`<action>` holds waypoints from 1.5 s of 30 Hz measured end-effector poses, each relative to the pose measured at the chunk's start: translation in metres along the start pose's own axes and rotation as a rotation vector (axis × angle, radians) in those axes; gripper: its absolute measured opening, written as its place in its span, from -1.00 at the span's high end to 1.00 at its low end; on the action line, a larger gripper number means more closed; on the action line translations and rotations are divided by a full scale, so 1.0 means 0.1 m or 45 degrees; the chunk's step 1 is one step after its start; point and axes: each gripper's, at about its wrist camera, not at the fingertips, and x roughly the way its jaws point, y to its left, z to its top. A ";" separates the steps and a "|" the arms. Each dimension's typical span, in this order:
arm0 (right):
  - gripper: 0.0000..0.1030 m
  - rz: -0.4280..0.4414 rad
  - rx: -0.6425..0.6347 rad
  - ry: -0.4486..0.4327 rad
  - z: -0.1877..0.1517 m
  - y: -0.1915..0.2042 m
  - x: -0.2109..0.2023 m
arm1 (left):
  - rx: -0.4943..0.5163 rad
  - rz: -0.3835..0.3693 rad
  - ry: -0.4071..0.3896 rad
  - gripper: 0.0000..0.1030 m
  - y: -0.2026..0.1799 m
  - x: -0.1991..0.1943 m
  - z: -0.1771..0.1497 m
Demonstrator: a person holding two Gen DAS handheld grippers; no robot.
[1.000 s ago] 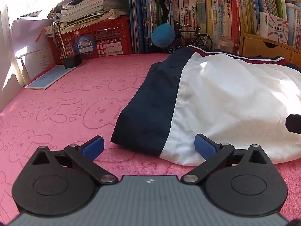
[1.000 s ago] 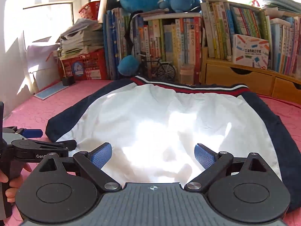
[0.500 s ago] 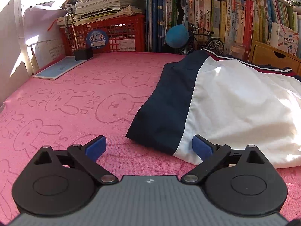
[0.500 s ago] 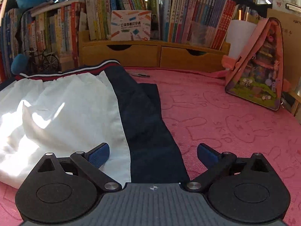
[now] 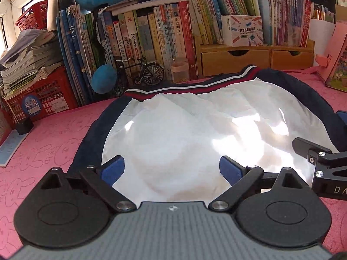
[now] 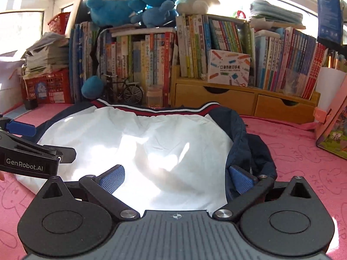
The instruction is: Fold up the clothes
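Observation:
White shorts (image 5: pixel 186 134) with navy side panels and a red, white and navy waistband lie flat on the pink bunny-print cloth (image 5: pixel 49 143), waistband at the far side. They also show in the right wrist view (image 6: pixel 138 143). My left gripper (image 5: pixel 171 170) is open over the near hem, toward its left side. My right gripper (image 6: pixel 176 179) is open over the near hem, its right finger (image 6: pixel 240 181) against the bunched navy panel (image 6: pixel 251 151). Each gripper shows at the edge of the other's view.
Bookshelves (image 6: pixel 151 58), a wooden drawer unit (image 6: pixel 245 101), a model bicycle (image 5: pixel 141 72), a red basket of papers (image 5: pixel 36 95) and plush toys (image 6: pixel 132 2) line the far side. A pink box (image 6: pixel 334 127) stands at the right.
Both grippers have swung back to face the middle of the shorts from the near hem. Half a second ago the left faced the left navy edge and the right faced the right navy edge.

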 end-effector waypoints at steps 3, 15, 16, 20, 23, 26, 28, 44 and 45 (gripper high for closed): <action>-1.00 -0.426 0.013 -0.068 -0.01 -0.16 -0.09 | 0.032 0.023 0.059 -0.86 -0.08 0.19 0.01; -1.00 0.236 -0.056 0.142 -0.09 0.30 0.15 | -0.031 -0.159 0.095 -0.85 0.06 0.13 0.10; -1.00 0.242 -0.031 0.179 -0.13 0.30 0.21 | -0.023 -0.187 0.113 -0.85 0.05 0.15 0.11; -1.00 0.272 0.042 0.275 -0.21 0.28 0.37 | 0.094 -0.162 0.189 -0.93 -0.14 0.44 0.13; -1.00 0.250 0.008 0.284 -0.21 0.32 0.37 | 0.094 -0.101 0.200 -1.00 -0.14 0.69 0.28; -1.00 0.258 0.020 0.286 -0.21 0.30 0.36 | 0.052 -0.037 0.236 -0.99 -0.06 0.98 0.51; -1.00 0.258 0.020 0.286 -0.21 0.29 0.35 | 0.031 -0.015 0.253 -0.98 -0.02 1.16 0.64; -1.00 0.263 0.024 0.289 -0.20 0.28 0.37 | -0.099 0.102 0.239 -1.00 0.14 2.04 1.24; -1.00 0.263 0.024 0.289 -0.20 0.27 0.37 | -0.092 0.104 0.237 -1.00 0.14 2.03 1.27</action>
